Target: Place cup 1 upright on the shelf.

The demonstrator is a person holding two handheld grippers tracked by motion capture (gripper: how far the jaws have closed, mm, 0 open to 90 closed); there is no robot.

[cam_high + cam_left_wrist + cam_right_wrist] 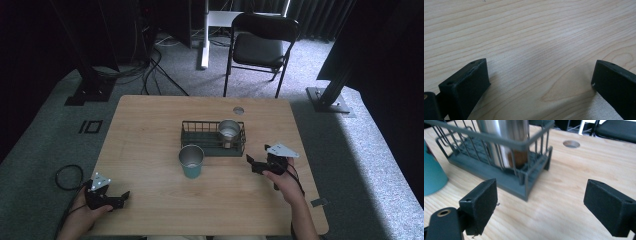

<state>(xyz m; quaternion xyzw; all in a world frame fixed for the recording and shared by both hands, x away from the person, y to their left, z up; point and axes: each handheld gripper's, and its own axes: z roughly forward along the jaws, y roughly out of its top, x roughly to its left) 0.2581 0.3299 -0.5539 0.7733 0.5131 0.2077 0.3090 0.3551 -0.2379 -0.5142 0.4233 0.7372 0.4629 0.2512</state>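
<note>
The right gripper (256,165) has its jaws spread wide with nothing between them; in the right gripper view (540,205) they frame bare wood just short of the near right corner of the wire basket (524,173). It sits low over the table (150,125), just right of the basket (186,141) and apart from it. A steel cup (229,131) stands upright inside the right end of the basket, seen close through the wires in the right gripper view (504,135). A teal cup (191,161) stands upright just in front of the basket, outside it, its side showing at the left edge of the right gripper view (431,175). The left gripper (121,197) lies well apart from the basket, at the table's near left corner, jaws also wide apart and empty over plain wood (541,85).
</note>
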